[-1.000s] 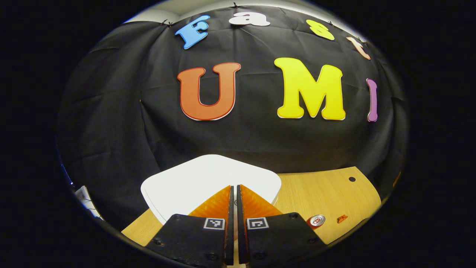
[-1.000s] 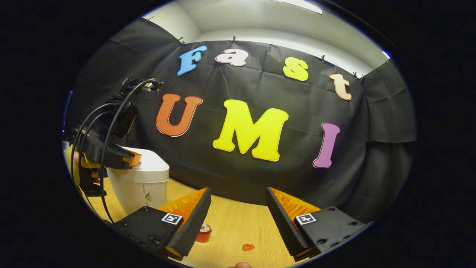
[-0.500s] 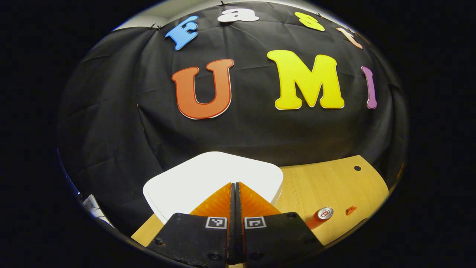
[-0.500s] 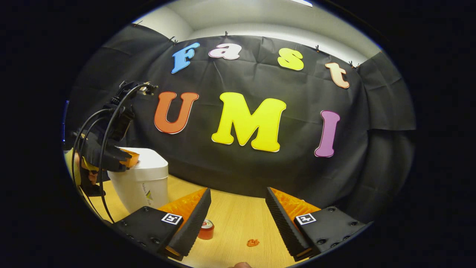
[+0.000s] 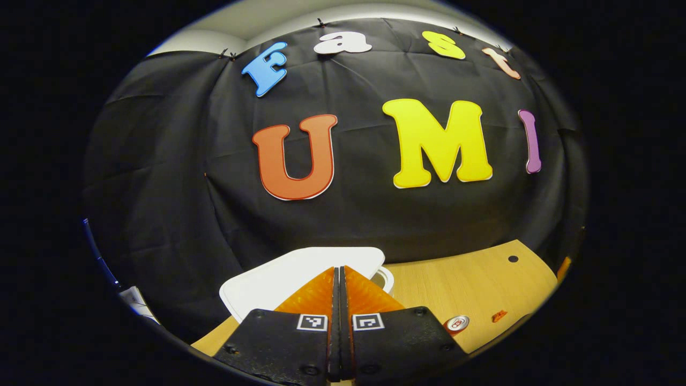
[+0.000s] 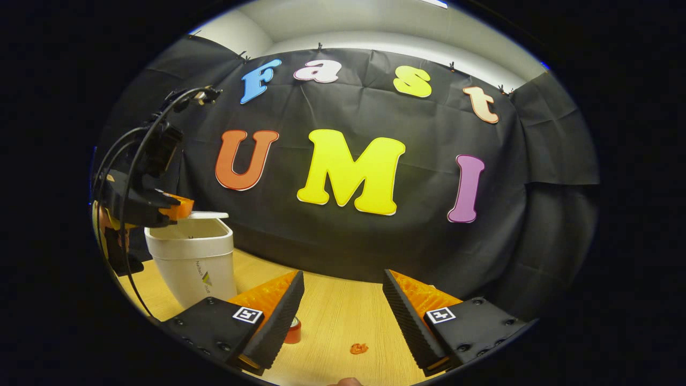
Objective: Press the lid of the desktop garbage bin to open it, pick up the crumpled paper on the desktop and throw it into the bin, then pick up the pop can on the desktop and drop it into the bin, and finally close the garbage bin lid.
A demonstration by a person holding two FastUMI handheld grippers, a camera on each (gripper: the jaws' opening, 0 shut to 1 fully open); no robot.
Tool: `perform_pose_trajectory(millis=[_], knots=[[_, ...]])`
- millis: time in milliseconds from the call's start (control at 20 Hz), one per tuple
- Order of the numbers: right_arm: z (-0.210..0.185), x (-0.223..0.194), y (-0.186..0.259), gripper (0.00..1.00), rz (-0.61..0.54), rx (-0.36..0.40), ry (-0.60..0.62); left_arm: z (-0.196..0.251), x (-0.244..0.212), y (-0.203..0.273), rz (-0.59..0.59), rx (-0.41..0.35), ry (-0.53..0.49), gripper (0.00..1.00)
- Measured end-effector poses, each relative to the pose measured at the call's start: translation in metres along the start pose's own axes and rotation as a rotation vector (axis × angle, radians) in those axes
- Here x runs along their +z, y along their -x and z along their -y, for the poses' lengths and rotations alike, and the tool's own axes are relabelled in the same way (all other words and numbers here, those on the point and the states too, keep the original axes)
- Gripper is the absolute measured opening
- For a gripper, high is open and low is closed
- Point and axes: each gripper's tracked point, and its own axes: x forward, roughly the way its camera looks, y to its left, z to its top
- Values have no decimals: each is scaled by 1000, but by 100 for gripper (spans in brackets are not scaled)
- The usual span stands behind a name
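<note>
bin (image 6: 192, 256) front wall: small printed logo with a line of text running sideways, too small to read
left gripper (image 5: 340, 273) finger blocks: square black-and-white marker tags, no readable characters
right gripper (image 6: 343, 281) finger blocks: same kind of tags

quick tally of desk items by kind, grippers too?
Garbage bin: 1, with its lid lifted.
Pop can: 1.
Crumpled paper: 1.
Grippers: 2, the left gripper and the right gripper.
Total: 5.
</note>
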Motion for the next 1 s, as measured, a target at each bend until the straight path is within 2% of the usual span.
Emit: perform_pose_trajectory(millis=[350, 450, 500, 600, 650, 700, 800, 950, 1000], knots=[[-4, -13, -5, 94, -28, 11, 7, 0, 26, 18, 67, -13, 23, 4], [-5, -23, -7, 95, -58, 16, 3, 3, 28, 21, 73, -20, 36, 9], [-5, -28, -9, 95, -74, 16, 0, 5, 29, 23, 83, -31, 47, 19], [-5, -42, -14, 94, -116, 18, -2, 10, 33, 27, 106, -60, 71, 32], [-4, -51, -18, 94, -139, 16, -5, 12, 34, 28, 111, -73, 82, 27], [-3, -59, -21, 95, -165, 13, -11, 15, 33, 28, 115, -87, 91, 46], [2, -79, -26, 95, -221, 1, -20, 17, 34, 31, 124, -102, 109, 59], [14, -109, -35, 95, -300, -24, -2, 16, 37, 33, 143, -108, 125, 63], [17, -120, -38, 95, -328, -29, 4, 17, 36, 33, 144, -109, 124, 69]])
